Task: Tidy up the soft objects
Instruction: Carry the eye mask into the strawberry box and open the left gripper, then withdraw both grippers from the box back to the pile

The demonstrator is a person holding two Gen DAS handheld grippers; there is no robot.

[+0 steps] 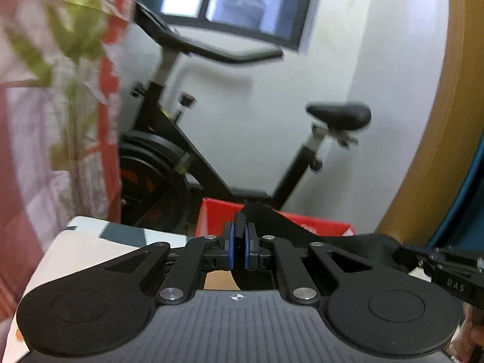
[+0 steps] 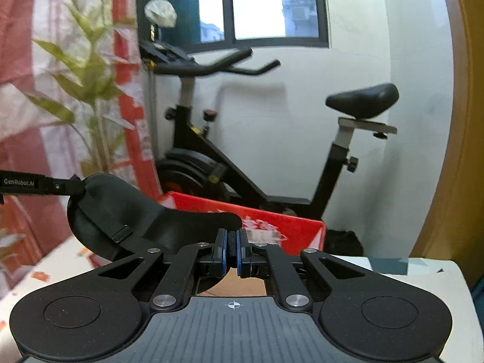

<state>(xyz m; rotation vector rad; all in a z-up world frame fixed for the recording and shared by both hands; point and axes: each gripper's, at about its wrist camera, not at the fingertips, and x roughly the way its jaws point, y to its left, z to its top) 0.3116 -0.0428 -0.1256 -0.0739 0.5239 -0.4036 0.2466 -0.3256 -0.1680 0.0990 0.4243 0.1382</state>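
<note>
Black, limp fabric is what I am holding between both tools: a padded mask [image 2: 121,211] with a strap, stretched in the air above the table [image 2: 423,272], over its far edge, with a red box [image 2: 290,227] just beyond. My left gripper [image 1: 239,242] is pressing its blue pads together on a ribbed cord or hem at one end, and my right gripper [image 2: 231,248] is pinching a similar ribbed edge at the other end.

I am judging the mask to be light, soft and floppy, sagging wherever it is unsupported, so two-point holds at opposite ends seem right for keeping it flat. The thick hem is giving the pads something to bite; the smooth middle would probably slip or bunch. An exercise bike [image 2: 257,151] is standing against the wall behind, well apart.
</note>
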